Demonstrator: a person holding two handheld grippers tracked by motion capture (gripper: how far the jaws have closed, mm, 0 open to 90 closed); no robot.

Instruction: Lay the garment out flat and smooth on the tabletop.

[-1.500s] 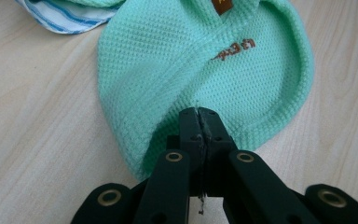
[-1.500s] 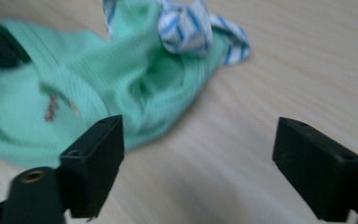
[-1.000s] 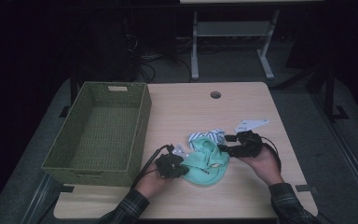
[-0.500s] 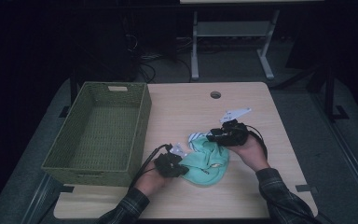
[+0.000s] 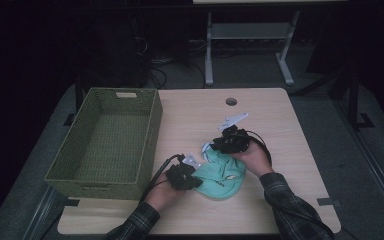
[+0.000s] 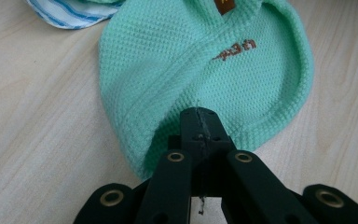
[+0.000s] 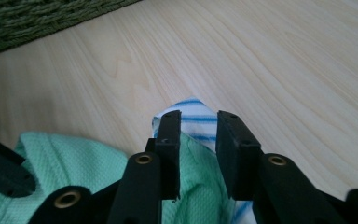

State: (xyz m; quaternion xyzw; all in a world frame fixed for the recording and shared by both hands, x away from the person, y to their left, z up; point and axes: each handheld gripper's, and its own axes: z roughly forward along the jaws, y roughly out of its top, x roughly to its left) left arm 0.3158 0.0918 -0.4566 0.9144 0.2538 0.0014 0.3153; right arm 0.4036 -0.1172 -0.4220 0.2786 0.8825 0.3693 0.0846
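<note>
Dark floor and a metal-legged stand surround the pale wooden table where we work. Toward nine o'clock on it stands a green woven rectangular basket. Near the middle, a little toward six o'clock, lies our mint-green waffle-knit garment, with a white cloth with blue stripes tucked partly beneath its twelve o'clock edge.

Our left gripper sits at the garment's nine o'clock side; in the left gripper view its jaws are pressed together on the garment's hem, with the fabric fanning out beyond the tips and brown embroidered lettering toward one o'clock.

Our right gripper is at the garment's twelve o'clock edge. Its jaws have just been closing; in the right gripper view they stand a narrow gap apart, with the striped cloth and a fold of the green garment between them. We cannot tell whether the pads press on the fabric yet.
</note>
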